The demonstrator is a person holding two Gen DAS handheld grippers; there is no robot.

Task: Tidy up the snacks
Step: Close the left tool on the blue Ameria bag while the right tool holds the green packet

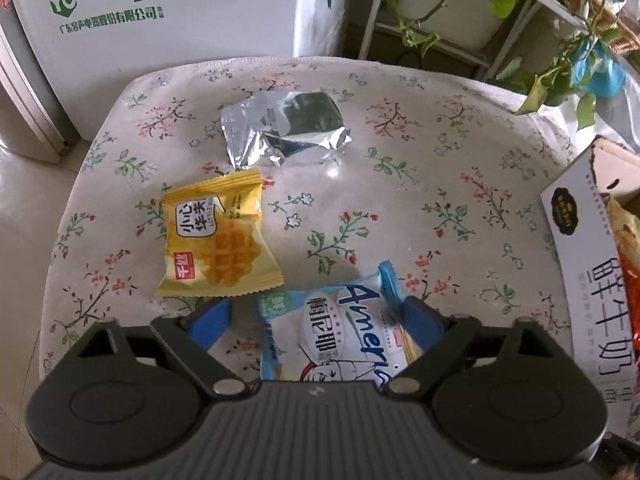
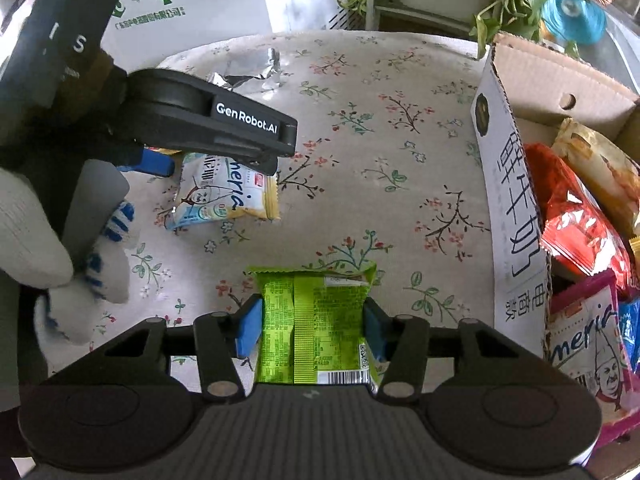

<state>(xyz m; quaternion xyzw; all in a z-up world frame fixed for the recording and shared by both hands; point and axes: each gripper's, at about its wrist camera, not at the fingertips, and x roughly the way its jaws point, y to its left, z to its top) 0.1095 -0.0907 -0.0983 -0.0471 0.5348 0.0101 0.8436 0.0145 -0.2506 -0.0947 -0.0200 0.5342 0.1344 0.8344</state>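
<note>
A blue-and-white snack packet lies on the floral tablecloth between the fingers of my left gripper. That gripper is open, with its blue pads on either side of the packet. The right wrist view shows the same packet under the left gripper. My right gripper is shut on a green snack packet just above the cloth. A yellow waffle packet and a silver foil packet lie further off.
An open cardboard box at the table's right edge holds several snack packets, among them a red one. A gloved hand holds the left gripper. A white appliance and potted plants stand behind the table.
</note>
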